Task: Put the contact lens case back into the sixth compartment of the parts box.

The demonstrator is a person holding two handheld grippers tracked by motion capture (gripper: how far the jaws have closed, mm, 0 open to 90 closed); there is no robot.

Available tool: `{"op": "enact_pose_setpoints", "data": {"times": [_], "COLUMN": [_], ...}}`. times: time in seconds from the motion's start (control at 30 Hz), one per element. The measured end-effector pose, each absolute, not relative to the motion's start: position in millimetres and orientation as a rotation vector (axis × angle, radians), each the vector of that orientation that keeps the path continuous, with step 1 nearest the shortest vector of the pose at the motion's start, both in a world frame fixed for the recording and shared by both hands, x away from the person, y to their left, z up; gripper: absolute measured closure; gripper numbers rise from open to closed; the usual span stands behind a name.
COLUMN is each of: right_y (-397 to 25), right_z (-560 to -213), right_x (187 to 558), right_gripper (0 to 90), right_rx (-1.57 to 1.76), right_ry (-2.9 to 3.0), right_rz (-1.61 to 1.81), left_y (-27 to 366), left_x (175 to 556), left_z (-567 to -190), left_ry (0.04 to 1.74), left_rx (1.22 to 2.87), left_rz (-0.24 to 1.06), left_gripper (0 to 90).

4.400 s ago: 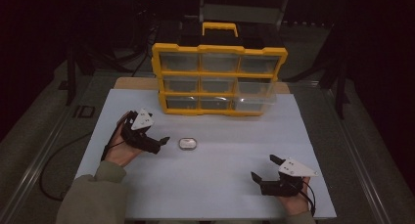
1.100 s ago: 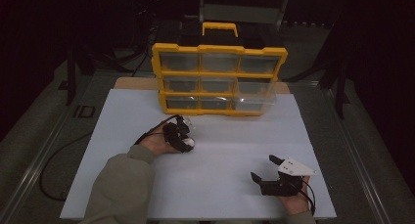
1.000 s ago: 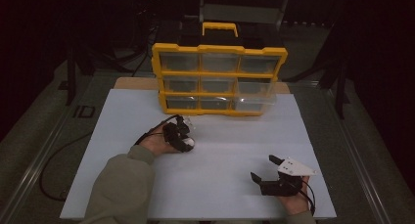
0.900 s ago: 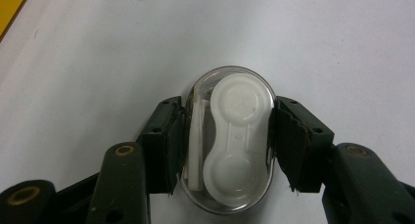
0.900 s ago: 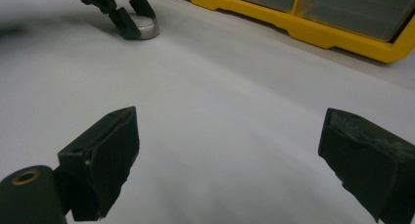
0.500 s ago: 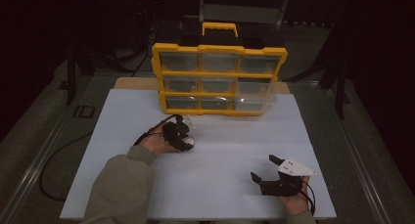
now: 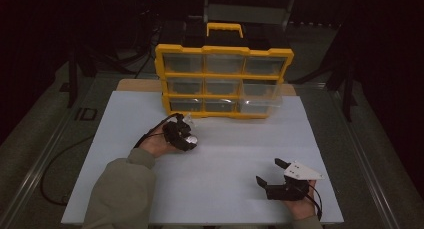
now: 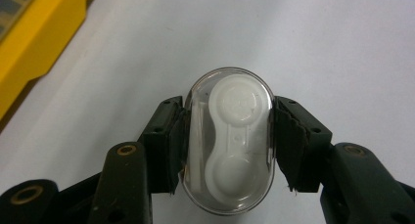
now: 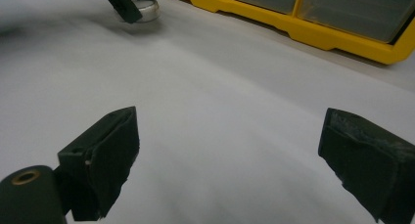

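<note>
A dim lab or workshop, judging by the white-topped table (image 7: 225,189), the yellow parts organizer (image 7: 223,81) with clear drawers, and dark equipment stands behind it.

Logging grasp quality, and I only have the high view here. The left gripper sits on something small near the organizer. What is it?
Observer: A clear oval case with a white two-well insert, seen in the left gripper view.
Operator: Is it actually gripped?
Observer: Both pads of the left gripper press its long sides.
Operator: And the right gripper?
Observer: The right gripper has its jaws wide apart over the bare white table.
</note>
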State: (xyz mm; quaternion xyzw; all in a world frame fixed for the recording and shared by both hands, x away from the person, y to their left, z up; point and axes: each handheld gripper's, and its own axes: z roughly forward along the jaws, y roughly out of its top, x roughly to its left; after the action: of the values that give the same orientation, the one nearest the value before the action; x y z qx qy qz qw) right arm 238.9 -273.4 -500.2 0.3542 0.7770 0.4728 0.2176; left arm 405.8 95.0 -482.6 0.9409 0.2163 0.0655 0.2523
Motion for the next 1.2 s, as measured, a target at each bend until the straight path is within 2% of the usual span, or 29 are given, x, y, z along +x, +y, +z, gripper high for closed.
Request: {"op": "enact_pose_setpoints", "data": {"times": [1.2], "right_y": [-273], "right_z": [-500], "right_x": [239], "right_gripper": [8.0], "right_rx": [0.978], "right_ry": [2.152], "right_rz": [1.313], "left_y": [103], "left_x": [404], "left_z": [-437], "left_ry": [0.585], "left_rx": [2.447], "left_rz": [0.263], "left_gripper": [49.1]}}
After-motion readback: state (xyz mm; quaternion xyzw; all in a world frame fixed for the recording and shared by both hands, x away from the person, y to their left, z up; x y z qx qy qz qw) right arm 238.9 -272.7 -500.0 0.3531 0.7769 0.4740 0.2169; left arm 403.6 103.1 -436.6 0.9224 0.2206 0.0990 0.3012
